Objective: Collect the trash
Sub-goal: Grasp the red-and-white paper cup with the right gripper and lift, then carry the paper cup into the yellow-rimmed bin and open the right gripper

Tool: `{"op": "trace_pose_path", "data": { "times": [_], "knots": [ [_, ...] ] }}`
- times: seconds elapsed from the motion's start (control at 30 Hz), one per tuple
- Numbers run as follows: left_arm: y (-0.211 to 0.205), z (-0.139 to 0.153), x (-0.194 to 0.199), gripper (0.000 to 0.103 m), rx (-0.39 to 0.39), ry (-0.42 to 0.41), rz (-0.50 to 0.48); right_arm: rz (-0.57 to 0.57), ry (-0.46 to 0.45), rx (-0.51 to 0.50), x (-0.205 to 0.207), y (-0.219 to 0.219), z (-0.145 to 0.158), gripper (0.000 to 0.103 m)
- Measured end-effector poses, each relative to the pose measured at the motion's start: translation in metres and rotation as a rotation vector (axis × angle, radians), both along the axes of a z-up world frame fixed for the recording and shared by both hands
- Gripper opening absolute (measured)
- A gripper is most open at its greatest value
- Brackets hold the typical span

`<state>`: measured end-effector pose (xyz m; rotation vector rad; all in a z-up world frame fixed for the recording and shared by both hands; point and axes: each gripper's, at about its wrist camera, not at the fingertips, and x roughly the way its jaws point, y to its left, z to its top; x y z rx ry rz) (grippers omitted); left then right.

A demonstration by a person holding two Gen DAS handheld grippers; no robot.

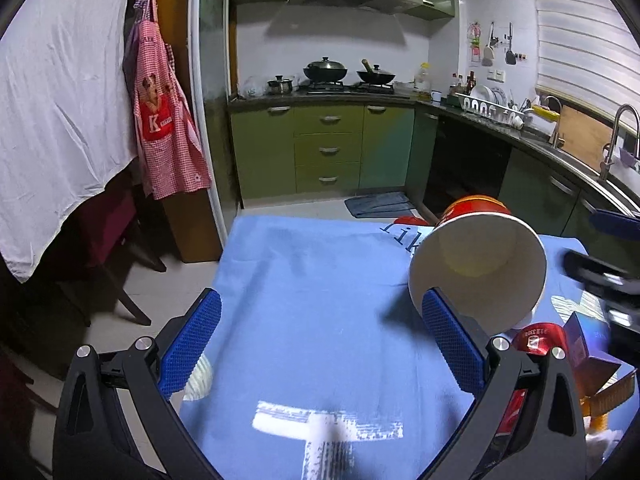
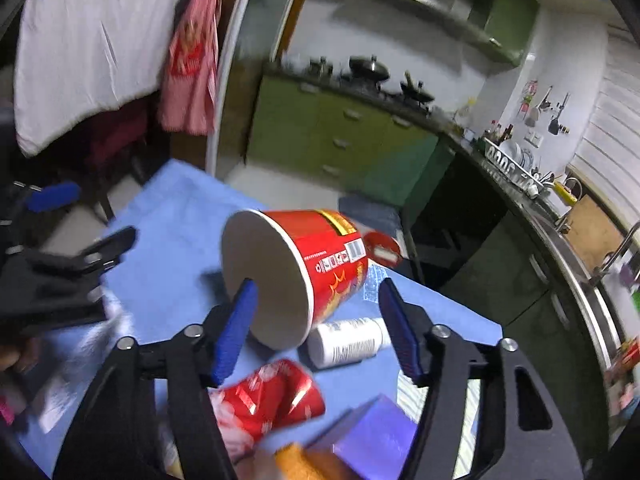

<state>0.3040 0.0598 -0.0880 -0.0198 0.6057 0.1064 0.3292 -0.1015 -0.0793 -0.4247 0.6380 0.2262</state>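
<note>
A red noodle cup [image 2: 304,268] lies on its side on the blue cloth [image 1: 320,288], its open mouth [image 1: 478,268] toward the left wrist view. My right gripper [image 2: 318,320] is open, its fingers on either side of the cup's rim, with the left pad [image 2: 236,328] in front of the mouth. My left gripper [image 1: 322,344] is open and empty over the cloth, its right pad [image 1: 452,344] just in front of the cup. A crushed red can [image 2: 272,396], a white bottle [image 2: 348,342], a purple box [image 2: 372,436] and an orange packet [image 2: 300,460] lie beneath my right gripper.
A red lid [image 2: 382,250] lies behind the cup. The table edge drops to the tiled floor [image 1: 176,292] on the left. A dark chair [image 1: 108,248] and white-draped table [image 1: 56,112] stand at left. Kitchen counters [image 1: 520,136] run behind and to the right.
</note>
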Motion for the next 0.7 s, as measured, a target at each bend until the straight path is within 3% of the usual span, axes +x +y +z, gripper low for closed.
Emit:
{"op": "trace_pose_path", "data": {
  "times": [0.1, 0.23, 0.33, 0.4, 0.5, 0.57, 0.7],
  "knots": [
    [-0.002, -0.008, 0.001, 0.099, 0.013, 0.000, -0.009, -0.032, 0.035, -0.059, 0.027, 0.017, -0.015, 0.056],
    [0.000, -0.016, 0.000, 0.099, -0.032, 0.022, -0.034, -0.085, 0.041, -0.128, 0.056, 0.031, -0.031, 0.056],
    [-0.003, -0.021, 0.002, 0.099, -0.032, 0.031, -0.040, -0.112, 0.032, -0.179, 0.068, 0.040, -0.039, 0.044],
    [-0.006, -0.023, 0.000, 0.099, -0.033, 0.035, -0.048, -0.131, 0.031, -0.199, 0.077, 0.042, -0.042, 0.025],
    [-0.007, -0.025, -0.004, 0.099, -0.029, 0.035, -0.057, -0.156, 0.011, -0.211, 0.085, 0.040, -0.040, 0.011],
    [-0.008, -0.026, -0.004, 0.099, -0.027, 0.032, -0.063, -0.170, 0.034, -0.180, 0.095, 0.032, -0.032, 0.007],
    [-0.007, -0.025, -0.008, 0.099, -0.043, 0.028, -0.069, -0.191, 0.150, 0.028, 0.113, -0.010, 0.000, 0.003]
  ]
}}
